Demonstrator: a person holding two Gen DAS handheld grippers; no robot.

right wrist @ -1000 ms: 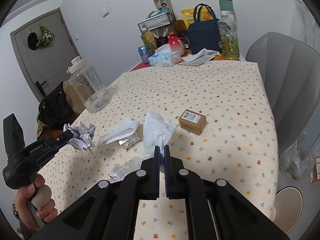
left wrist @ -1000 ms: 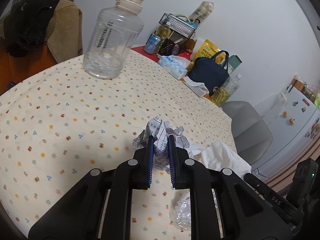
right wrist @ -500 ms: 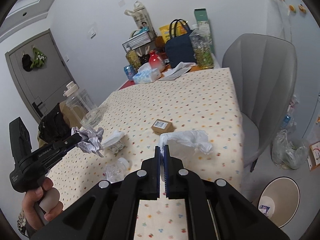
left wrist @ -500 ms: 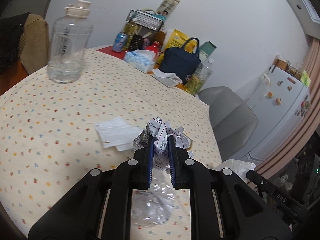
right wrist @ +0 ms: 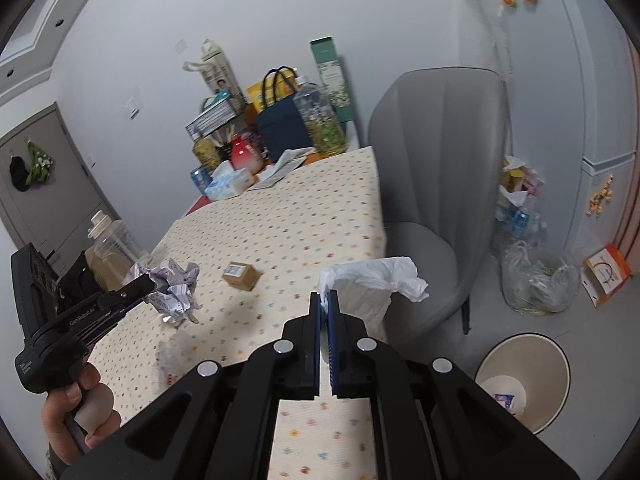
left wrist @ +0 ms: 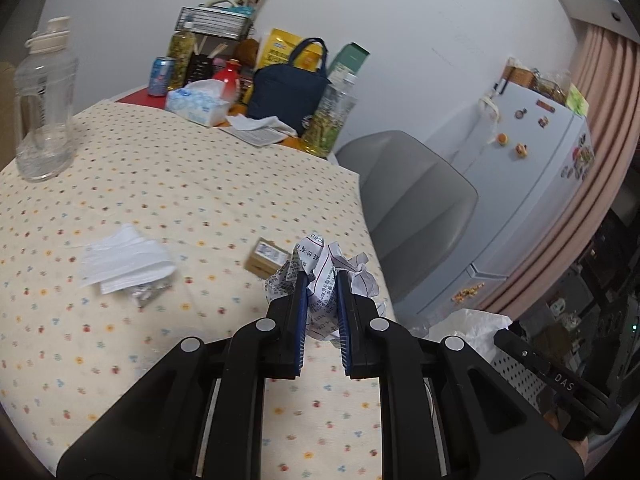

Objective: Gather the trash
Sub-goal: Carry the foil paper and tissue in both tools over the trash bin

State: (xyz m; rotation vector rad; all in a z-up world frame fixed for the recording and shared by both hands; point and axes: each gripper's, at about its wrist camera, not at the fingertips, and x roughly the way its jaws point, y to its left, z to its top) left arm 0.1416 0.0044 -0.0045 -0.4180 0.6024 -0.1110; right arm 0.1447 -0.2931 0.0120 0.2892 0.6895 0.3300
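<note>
My left gripper [left wrist: 322, 280] is shut on a crumpled ball of printed paper [left wrist: 320, 268] and holds it above the table's right part; it also shows in the right wrist view [right wrist: 172, 288]. My right gripper [right wrist: 325, 300] is shut on a white tissue [right wrist: 376, 278], held at the table's right edge. A beige trash bin [right wrist: 524, 384] stands on the floor at lower right. On the table lie a small cardboard box [left wrist: 266, 258], a folded white napkin [left wrist: 124, 260] with a foil wrapper [left wrist: 148, 294] under it, and a clear plastic wrapper [right wrist: 176, 354].
A grey chair [right wrist: 432, 184] stands beside the table's right edge. A clear water jug [left wrist: 44, 104], tissue box [left wrist: 198, 102], navy bag [left wrist: 288, 88] and bottles crowd the far end. A clear bag of rubbish [right wrist: 536, 280] and a fridge [left wrist: 532, 184] are to the right.
Both grippers have swung right, toward the table's right edge and the floor bin, each keeping its load. The bin has come further into the right wrist view.
</note>
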